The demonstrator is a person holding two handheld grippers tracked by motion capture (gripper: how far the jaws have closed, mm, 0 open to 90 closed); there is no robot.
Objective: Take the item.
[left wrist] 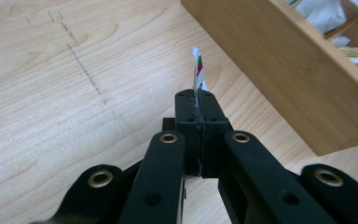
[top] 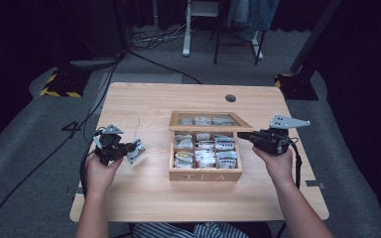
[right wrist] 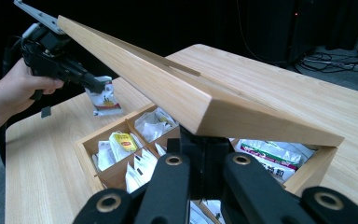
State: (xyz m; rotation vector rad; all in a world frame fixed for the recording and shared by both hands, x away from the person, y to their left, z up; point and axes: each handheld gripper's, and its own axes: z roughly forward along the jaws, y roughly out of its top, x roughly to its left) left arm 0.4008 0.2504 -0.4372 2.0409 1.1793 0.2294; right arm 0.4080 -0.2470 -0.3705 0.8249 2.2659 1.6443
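A wooden tea box (top: 206, 174) marked TEA stands mid-table, its compartments full of tea bags. Its glass-paned lid (top: 209, 120) is raised at a slant. My right gripper (top: 243, 135) is shut on the lid's right edge; in the right gripper view the lid (right wrist: 168, 88) covers the fingertips of my right gripper (right wrist: 205, 142). Left of the box, my left gripper (top: 129, 148) is shut on a white tea bag packet (top: 137, 151), just above the tabletop. In the left gripper view the packet (left wrist: 197, 70) sticks up edge-on from my left gripper (left wrist: 199, 100), near the box wall (left wrist: 284, 70).
The wooden table (top: 144, 198) has a cable hole (top: 230, 98) at the back. Cables run across the grey floor to the left and behind. Desk and chair legs stand beyond the far edge.
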